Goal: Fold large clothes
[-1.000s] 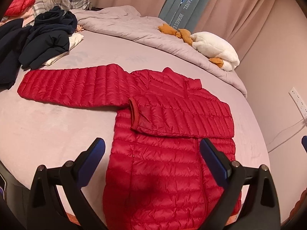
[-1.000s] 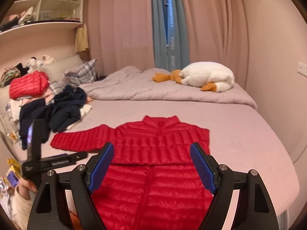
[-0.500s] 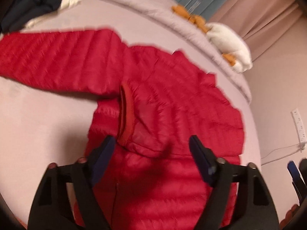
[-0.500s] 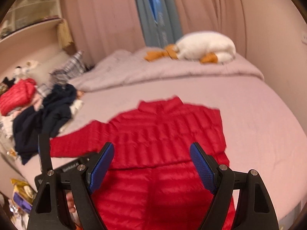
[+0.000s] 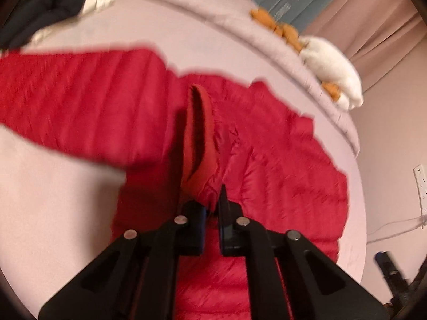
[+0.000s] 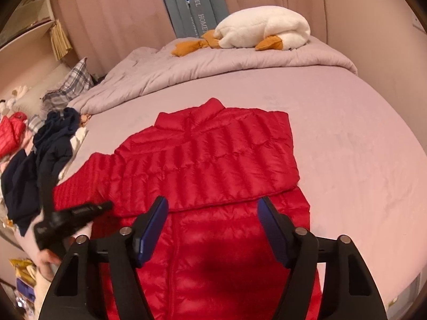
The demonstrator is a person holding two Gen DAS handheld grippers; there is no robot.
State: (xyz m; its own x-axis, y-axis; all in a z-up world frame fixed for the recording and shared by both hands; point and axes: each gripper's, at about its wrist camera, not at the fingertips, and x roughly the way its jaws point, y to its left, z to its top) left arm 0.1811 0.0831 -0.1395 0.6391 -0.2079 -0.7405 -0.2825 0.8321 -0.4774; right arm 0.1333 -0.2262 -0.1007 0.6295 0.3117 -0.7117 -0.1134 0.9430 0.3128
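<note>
A red quilted puffer jacket point(image 6: 213, 160) lies front up on the pink bed sheet point(image 6: 360, 160). One sleeve is folded across its chest and the other stretches out to the left point(image 5: 66, 101). In the left wrist view the folded sleeve's cuff point(image 5: 200, 138) stands up right at my left gripper point(image 5: 212, 205), which is shut on the cuff's lower edge. The right wrist view shows the left gripper point(image 6: 80, 213) at the jacket's left side, held by a hand. My right gripper point(image 6: 213, 213) hovers over the jacket's lower front. Its jaws are closing, and the blue pads press on nothing.
A white plush goose point(image 6: 261, 30) lies on a rumpled grey duvet point(image 6: 213, 64) at the far side of the bed. Dark clothes point(image 6: 48, 160) are piled at the left, beside a plaid pillow point(image 6: 72, 85). A wall socket point(image 5: 421, 181) is at the right.
My left gripper has dropped toward the folded sleeve's cuff and gone from wide open to shut on it. My right gripper has sunk closer to the jacket and its jaws have narrowed.
</note>
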